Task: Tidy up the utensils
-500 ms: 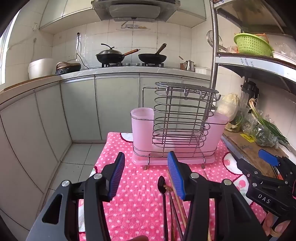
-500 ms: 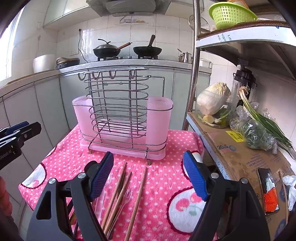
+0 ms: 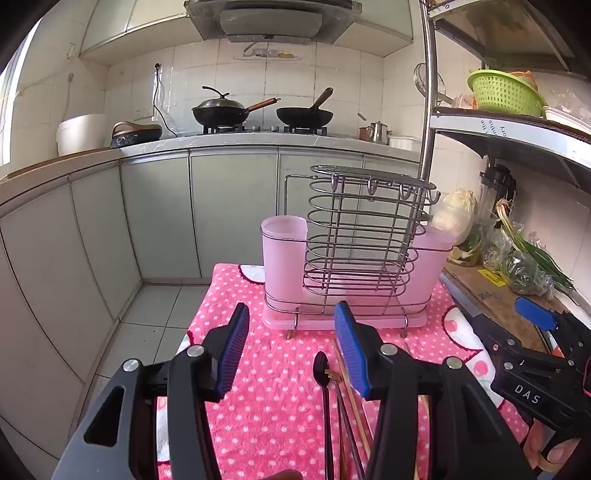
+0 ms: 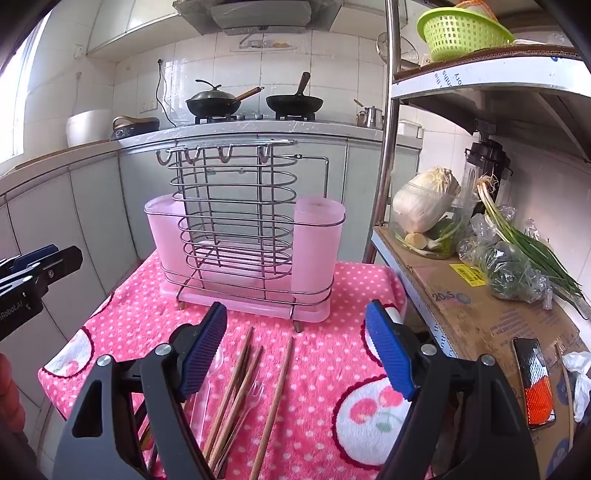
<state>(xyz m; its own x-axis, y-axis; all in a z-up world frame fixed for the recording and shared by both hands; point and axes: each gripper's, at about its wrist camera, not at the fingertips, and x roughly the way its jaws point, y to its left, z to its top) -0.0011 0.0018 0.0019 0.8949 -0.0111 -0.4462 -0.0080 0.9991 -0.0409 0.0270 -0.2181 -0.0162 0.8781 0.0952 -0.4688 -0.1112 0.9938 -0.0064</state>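
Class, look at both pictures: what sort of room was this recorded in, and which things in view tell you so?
A home kitchen, most likely. A gas stove carries a lidded wok, a range hood hangs above it, and a utensil rack stands on the table.

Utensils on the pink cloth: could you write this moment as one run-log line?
left gripper: open, empty | right gripper: open, empty | chopsticks: on pink cloth | holder: empty

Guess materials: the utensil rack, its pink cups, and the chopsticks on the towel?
Utensil rack: bare metal wire, shiny, likely chromed or stainless; it glints. Pink cups: frosted translucent plastic; light shows through. Chopsticks: brown, matte, probably wood or bamboo. Towel: fuzzy fabric.
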